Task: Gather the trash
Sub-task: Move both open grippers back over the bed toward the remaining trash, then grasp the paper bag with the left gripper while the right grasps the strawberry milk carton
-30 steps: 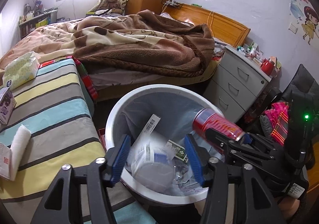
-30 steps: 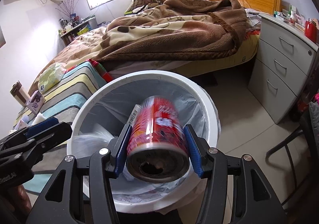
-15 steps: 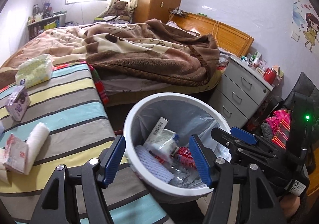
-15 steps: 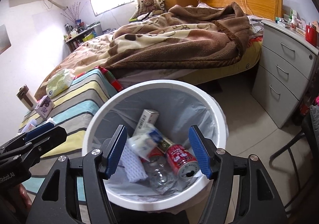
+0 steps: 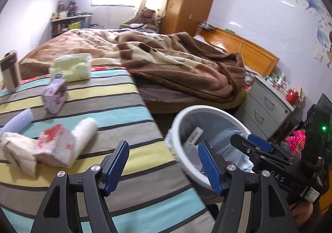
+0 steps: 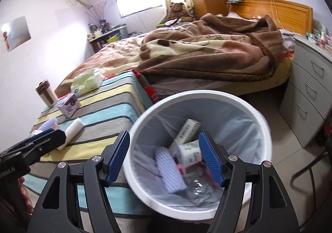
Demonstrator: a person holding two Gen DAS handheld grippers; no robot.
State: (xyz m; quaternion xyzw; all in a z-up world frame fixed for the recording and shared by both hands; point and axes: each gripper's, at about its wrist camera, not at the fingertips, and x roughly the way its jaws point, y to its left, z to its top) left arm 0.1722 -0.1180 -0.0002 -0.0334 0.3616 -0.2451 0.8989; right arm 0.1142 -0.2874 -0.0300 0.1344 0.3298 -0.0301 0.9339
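Note:
The white trash bin (image 6: 207, 93) with a grey liner stands beside the striped bed cover (image 5: 116, 108). Inside lie a white box (image 6: 189, 129), a blue mesh sleeve (image 6: 169, 166), a white cup and clear plastic. My right gripper (image 6: 164, 135) hangs over the bin, jaws opening, nothing between them. My left gripper (image 5: 164, 150) is over the cover's edge next to the bin rim (image 5: 207, 107), jaws opening and empty. On the cover lie a crumpled red-and-white packet (image 5: 56, 146), a white foam roll (image 5: 85, 131), a purple box (image 5: 55, 96) and a green tissue pack (image 5: 71, 67).
A bed with a brown blanket (image 5: 176, 61) fills the room behind the bin. Grey drawers (image 6: 309, 92) stand to the right, with tiled floor between them and the bin. A brown-and-white carton (image 5: 10, 73) stands at the cover's far left.
The red can left my right gripper and fell into the bin. A white packet dropped from between the left jaws. Both jaws widened, and the left gripper swung left toward the striped cover.

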